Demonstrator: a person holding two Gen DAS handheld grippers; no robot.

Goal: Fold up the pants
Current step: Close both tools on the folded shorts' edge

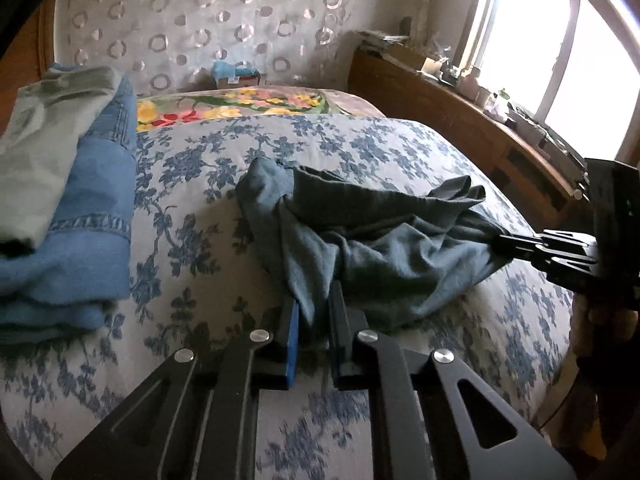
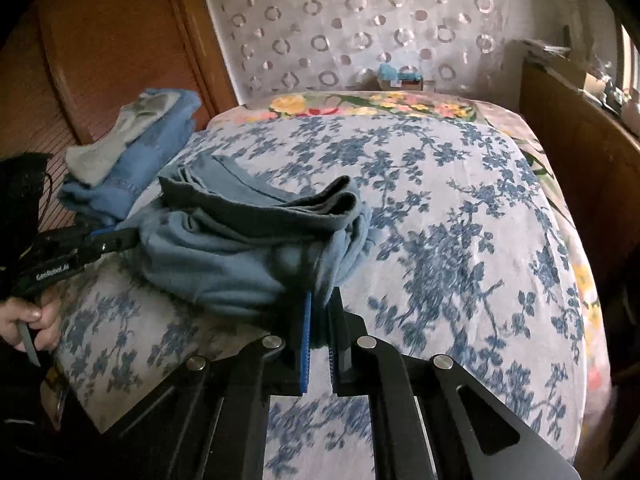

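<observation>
Pants (image 1: pixel 372 240) beside folded stack (image 1: pixel 80 208)

Grey-blue pants (image 1: pixel 360 240); white bedspread (image 1: pixel 360 140), blue floral print; blue jeans (image 1: pixel 92 216); circle-patterned wall (image 1: pixel 200 20)

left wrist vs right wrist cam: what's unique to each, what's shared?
Left wrist only: the bright window and the cluttered wooden shelf below it.
Right wrist only: a hand gripping the left gripper's handle, and the reddish wooden panel.
Both: crumpled grey-blue pants on the blue-floral bedspread, each gripper shut on them, and the stack of folded blue clothes.
</observation>
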